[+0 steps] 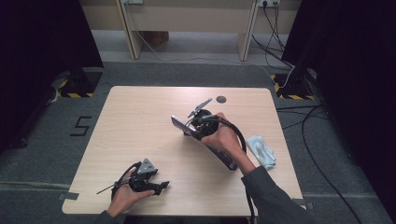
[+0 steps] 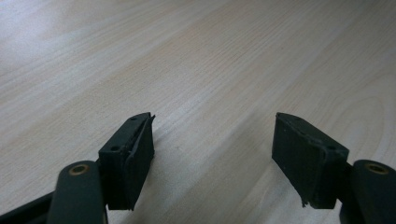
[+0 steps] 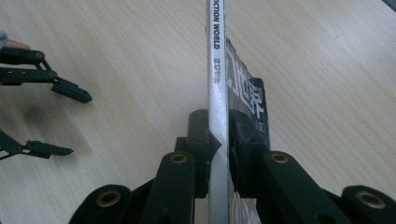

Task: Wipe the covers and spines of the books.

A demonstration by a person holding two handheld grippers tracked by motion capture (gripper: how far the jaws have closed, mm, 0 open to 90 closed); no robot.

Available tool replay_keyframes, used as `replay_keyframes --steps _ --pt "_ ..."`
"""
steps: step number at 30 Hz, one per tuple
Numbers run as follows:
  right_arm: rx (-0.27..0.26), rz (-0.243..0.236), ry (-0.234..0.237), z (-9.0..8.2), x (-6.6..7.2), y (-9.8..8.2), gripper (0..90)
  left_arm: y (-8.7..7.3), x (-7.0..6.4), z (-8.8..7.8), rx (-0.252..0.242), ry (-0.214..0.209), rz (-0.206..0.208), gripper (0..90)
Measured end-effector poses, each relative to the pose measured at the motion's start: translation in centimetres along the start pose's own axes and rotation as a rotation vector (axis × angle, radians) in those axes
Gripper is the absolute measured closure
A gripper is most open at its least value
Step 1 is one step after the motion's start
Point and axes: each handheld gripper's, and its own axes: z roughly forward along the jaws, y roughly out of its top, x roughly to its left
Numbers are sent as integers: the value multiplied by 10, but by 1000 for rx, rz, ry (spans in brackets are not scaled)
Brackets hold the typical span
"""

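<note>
Left gripper [image 1: 161, 186] at near table edge, jaws apart, nothing between pads [image 2: 133, 158], only bare table [image 2: 196, 56] ahead; we judge it parked, waiting. Right gripper [image 3: 218, 135] toward table middle, jaws clamped on magazine [image 3: 216, 70] spine, held on edge, pages trailing back past fingers; we judge edge grip suits lifting and carrying. Blue cloth [image 1: 262, 151] lies beyond our right hand.
</note>
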Motion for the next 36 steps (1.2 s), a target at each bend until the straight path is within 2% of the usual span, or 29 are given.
replay_keyframes --steps 4,7,9,14,22,27,29,30,33,34,36 --pt "2 -28 0 2 11 -3 805 1 0 0 1 3 -1 291" --pt "43 -63 37 9 21 -5 828 1 -2 1 9 14 23 291" --pt "75 -72 54 17 27 -9 829 1 -2 1 10 15 25 292" --pt "86 -72 89 33 33 -20 827 1 -1 1 7 12 17 295" --pt "56 -49 112 36 32 -27 824 1 2 -1 18 14 4 297" --pt "51 -32 153 46 36 -36 810 1 9 -3 5 21 -59 298" --pt "51 -25 157 49 36 -37 806 1 10 -3 5 25 -65 296" --pt "36 5 190 54 36 -40 791 0 11 -4 8 28 -69 293" --pt "26 23 228 60 33 -44 775 0 16 -5 5 44 -88 291" --pt "21 46 242 62 32 -46 769 0 18 -6 3 51 -97 290" --pt "19 62 250 66 33 -51 753 -1 21 -7 4 57 -107 289"
